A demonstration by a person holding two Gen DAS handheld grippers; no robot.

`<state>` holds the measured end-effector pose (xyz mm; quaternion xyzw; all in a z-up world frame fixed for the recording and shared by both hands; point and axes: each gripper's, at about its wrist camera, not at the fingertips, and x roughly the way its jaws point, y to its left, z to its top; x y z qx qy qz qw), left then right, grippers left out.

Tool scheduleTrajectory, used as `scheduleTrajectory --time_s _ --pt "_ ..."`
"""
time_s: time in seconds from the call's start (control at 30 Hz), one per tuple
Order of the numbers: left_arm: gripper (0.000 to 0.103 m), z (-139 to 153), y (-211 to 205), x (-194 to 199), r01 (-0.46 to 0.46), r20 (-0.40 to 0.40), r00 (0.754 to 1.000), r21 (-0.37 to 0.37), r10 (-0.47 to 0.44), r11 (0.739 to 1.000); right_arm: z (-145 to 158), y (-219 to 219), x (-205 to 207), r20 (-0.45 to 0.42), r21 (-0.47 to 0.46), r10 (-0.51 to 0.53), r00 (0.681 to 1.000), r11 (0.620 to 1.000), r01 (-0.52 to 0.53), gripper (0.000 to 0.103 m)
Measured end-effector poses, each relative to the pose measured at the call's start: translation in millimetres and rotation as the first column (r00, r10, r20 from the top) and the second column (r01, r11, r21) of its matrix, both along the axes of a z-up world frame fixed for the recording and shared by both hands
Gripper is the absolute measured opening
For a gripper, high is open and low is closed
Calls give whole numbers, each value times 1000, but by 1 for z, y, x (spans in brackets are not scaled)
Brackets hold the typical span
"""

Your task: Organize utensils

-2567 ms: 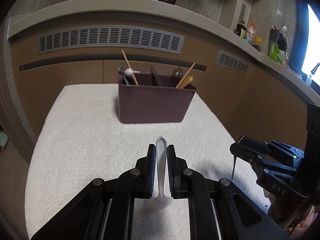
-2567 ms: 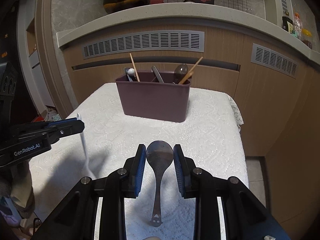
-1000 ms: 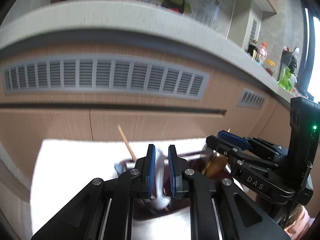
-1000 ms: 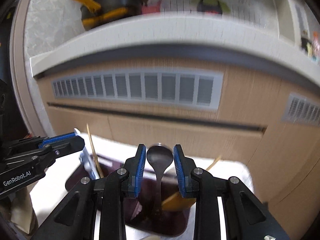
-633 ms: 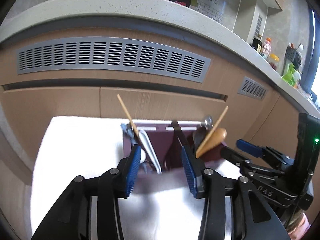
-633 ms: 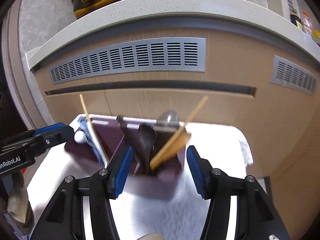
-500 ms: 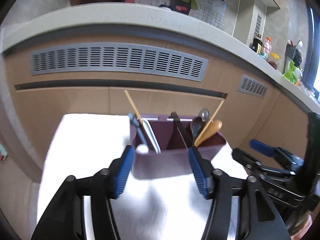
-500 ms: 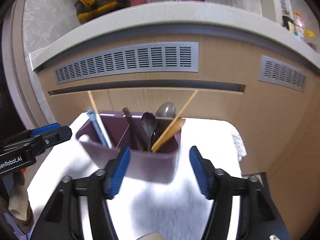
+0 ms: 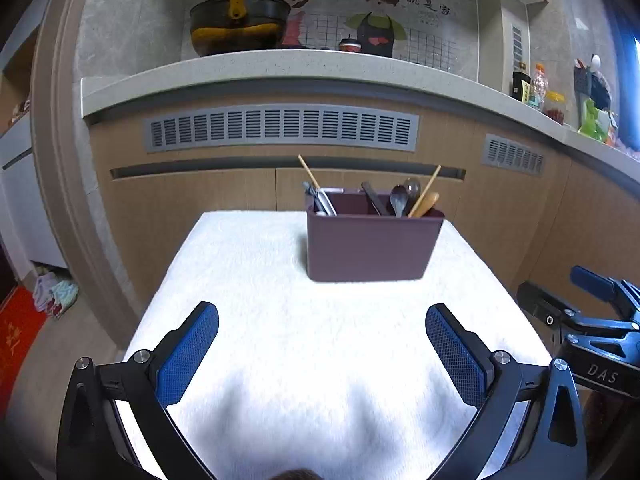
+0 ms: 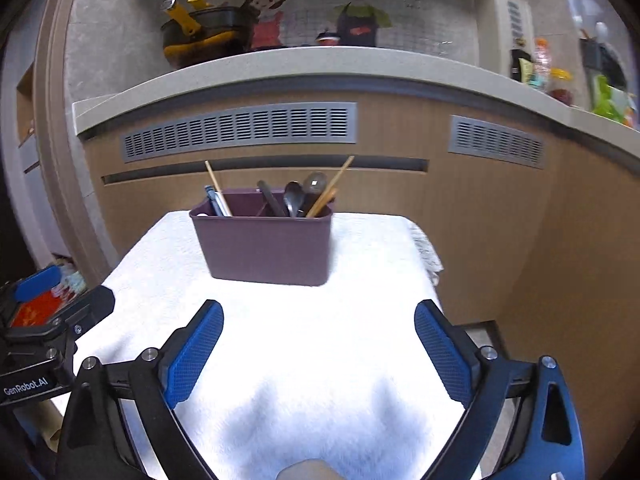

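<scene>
A dark purple utensil holder (image 9: pixel 370 246) stands at the far end of the white-clothed table (image 9: pixel 280 340); it also shows in the right wrist view (image 10: pixel 264 246). Spoons (image 9: pixel 399 199), wooden chopsticks (image 9: pixel 425 191) and a white spoon (image 9: pixel 326 203) stand in its compartments. My left gripper (image 9: pixel 322 322) is open and empty, held back over the near part of the table. My right gripper (image 10: pixel 318 322) is open and empty too, beside it on the right. Each gripper shows at the edge of the other's view.
Wooden cabinets with grey vents (image 9: pixel 280 128) stand behind the table under a stone counter (image 9: pixel 280 70). A pot (image 9: pixel 238 26) sits on the counter. Bottles (image 9: pixel 532 88) stand at the right. The floor at the left holds a red mat (image 9: pixel 16 340).
Both grippers carried a spoon to the holder, opened and dropped them in, then pulled back toward the near side of the table, jaws wide open.
</scene>
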<state>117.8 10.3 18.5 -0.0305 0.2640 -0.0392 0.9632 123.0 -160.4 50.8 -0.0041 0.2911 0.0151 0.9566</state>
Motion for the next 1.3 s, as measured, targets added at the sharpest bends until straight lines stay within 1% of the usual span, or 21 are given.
scheduleTrajectory --time_s 0.1,0.2,0.3,0.53,1.3 --pt "103 -1 -3 -9 -12 -20 1000 8 12 1000 -2 -1 -14 5 -3 -8 1000 1000 8 96" --pt "103 -2 -11 -16 -22 -31 999 54 24 998 -5 -4 -23 4 0 -16 1000 1000 16 98" --pt "103 -3 -15 -20 -23 -40 999 73 26 997 -6 -5 -29 2 -2 -23 1000 1000 23 98" --pt "103 0 -15 -23 -16 -44 999 61 18 998 -5 -7 -34 19 -15 -37 999 999 38 98" --pt "103 1 -12 -17 -3 -59 998 37 5 999 -2 -8 -37 25 -19 -38 999 999 39 99"
